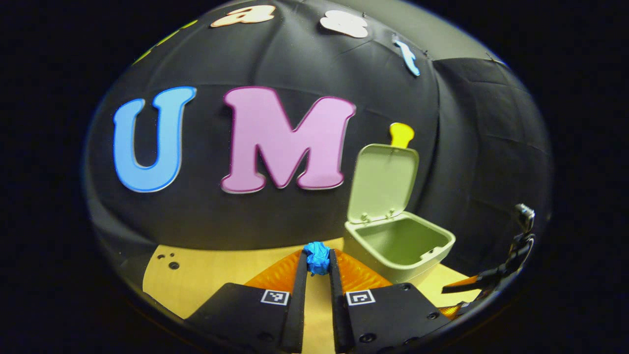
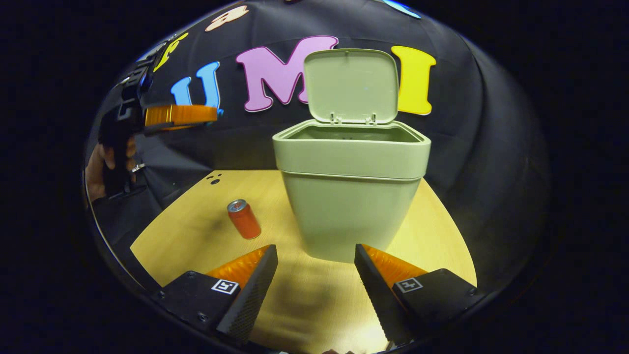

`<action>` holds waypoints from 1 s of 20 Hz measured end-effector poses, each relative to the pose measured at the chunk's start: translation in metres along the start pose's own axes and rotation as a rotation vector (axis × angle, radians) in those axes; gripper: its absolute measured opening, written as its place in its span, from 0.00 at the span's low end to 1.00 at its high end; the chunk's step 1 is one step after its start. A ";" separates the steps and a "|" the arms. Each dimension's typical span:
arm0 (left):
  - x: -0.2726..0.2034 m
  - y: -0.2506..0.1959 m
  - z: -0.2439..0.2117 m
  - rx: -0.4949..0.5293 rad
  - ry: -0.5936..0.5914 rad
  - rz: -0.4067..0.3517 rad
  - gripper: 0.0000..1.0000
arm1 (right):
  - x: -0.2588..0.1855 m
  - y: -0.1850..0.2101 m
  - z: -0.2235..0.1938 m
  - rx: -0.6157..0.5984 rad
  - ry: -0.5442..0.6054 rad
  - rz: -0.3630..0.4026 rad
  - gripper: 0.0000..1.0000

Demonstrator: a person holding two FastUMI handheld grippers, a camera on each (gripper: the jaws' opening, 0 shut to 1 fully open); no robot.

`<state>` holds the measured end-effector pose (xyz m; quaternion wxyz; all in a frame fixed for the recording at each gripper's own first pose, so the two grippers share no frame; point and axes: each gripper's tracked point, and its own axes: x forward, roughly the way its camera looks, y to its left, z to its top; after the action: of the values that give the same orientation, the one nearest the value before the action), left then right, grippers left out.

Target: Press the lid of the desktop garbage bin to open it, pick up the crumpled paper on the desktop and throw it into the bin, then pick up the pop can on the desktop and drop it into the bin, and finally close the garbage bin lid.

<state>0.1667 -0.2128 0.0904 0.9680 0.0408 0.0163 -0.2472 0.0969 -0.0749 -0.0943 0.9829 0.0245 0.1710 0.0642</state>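
A pale green bin (image 1: 399, 248) stands on the wooden table with its lid (image 1: 383, 182) swung up. My left gripper (image 1: 318, 256) is shut on a crumpled blue paper (image 1: 317, 256), raised above the table, left of the bin's opening. In the right gripper view the bin (image 2: 351, 184) is straight ahead with its lid (image 2: 351, 84) upright. A red pop can (image 2: 243, 219) stands on the table to the bin's left. My right gripper (image 2: 314, 258) is open, low over the table in front of the bin, holding nothing. The left gripper (image 2: 179, 114) is high at the left, held by a hand (image 2: 96, 169).
The wooden table (image 2: 196, 231) has small dark holes (image 2: 214, 179) near its far left. Black cloth walls close in behind and beside the bin. The other gripper (image 1: 496, 273) appears at the right edge of the left gripper view.
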 end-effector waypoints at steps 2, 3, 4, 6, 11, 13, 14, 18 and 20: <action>0.014 -0.027 0.010 0.015 -0.022 -0.067 0.28 | 0.000 -0.010 -0.001 0.010 -0.003 -0.020 0.99; 0.018 -0.039 0.011 0.023 -0.023 -0.091 0.28 | -0.001 -0.015 -0.002 0.015 -0.001 -0.028 0.99; 0.024 -0.048 0.008 0.020 -0.018 -0.120 0.28 | -0.002 -0.020 -0.003 0.021 0.001 -0.037 0.99; 0.035 -0.068 0.001 0.001 -0.007 -0.163 0.28 | -0.002 -0.028 -0.003 0.032 0.000 -0.052 0.98; 0.059 -0.092 -0.011 0.002 0.030 -0.218 0.29 | -0.003 -0.047 -0.015 0.047 0.022 -0.079 0.99; 0.063 -0.102 -0.011 0.003 0.042 -0.237 0.29 | -0.002 -0.053 -0.021 0.064 0.040 -0.084 0.99; 0.066 -0.107 -0.014 0.003 0.048 -0.248 0.28 | -0.002 -0.056 -0.022 0.073 0.044 -0.086 0.99; 0.074 -0.122 -0.020 0.016 0.060 -0.278 0.31 | 0.000 -0.062 -0.027 0.078 0.061 -0.086 0.99; 0.075 -0.130 -0.021 0.005 0.063 -0.301 0.35 | 0.000 -0.062 -0.033 0.069 0.076 -0.079 0.99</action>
<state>0.1697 -0.3603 0.0562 0.9188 0.0479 0.0517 -0.3883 0.0932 -0.1359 -0.1296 0.9760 0.0489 0.2111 0.0202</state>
